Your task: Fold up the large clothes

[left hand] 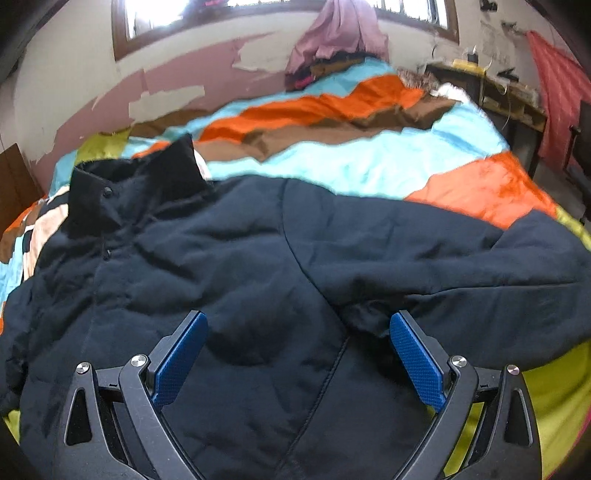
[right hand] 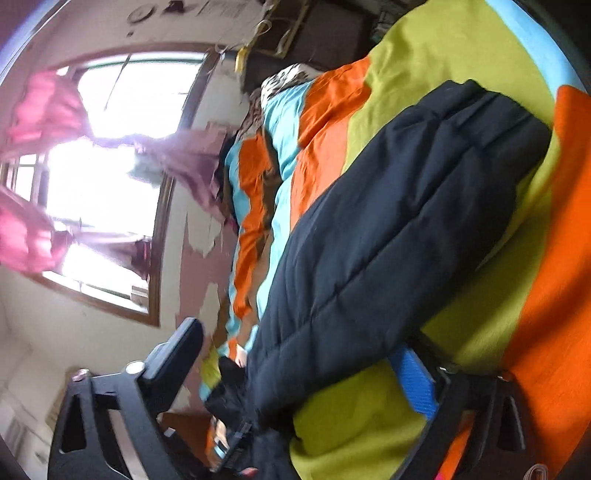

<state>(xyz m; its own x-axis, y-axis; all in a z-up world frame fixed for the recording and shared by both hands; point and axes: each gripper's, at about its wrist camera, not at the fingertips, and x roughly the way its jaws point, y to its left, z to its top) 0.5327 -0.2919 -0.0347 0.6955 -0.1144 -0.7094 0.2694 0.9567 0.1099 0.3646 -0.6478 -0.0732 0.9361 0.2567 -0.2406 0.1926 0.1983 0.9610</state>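
From the left wrist camera, a large dark navy padded jacket [left hand: 258, 266] lies spread across a bed covered by a patchwork quilt of orange, sky-blue, brown and lime-green panels [left hand: 369, 162]. The jacket's stand-up black collar [left hand: 125, 188] points toward the upper left, with small dark snap buttons showing below it, and one sleeve stretches out to the right over the quilt. The left gripper [left hand: 298, 354], black-framed with blue textured pads, hovers low above the jacket's body; its fingers are spread wide apart with only the fabric's surface visible between them, and they grasp nothing. Behind the bed stands a wall with peeling pink paint [left hand: 177, 85], a brown-framed bright window [left hand: 155, 18], a hanging mauve cloth [left hand: 340, 33] and a cluttered wooden desk [left hand: 491, 88] at the right.

From the right wrist camera, tilted sideways, the quilted navy sleeve [right hand: 399, 236] runs diagonally over the lime and orange panels of the quilt [right hand: 517, 325], its ribbed cuff end at the upper right. The right gripper [right hand: 299, 354] has its fingers wide apart on either side of the sleeve's lower part; the blue pad [right hand: 413, 380] of one finger sits just beside the fabric's underside, while the other finger stands clear in the air. Whether that pad actually touches the sleeve cannot be told. The window [right hand: 110, 162] glares, with blurred pink fabric [right hand: 37, 110] before it.
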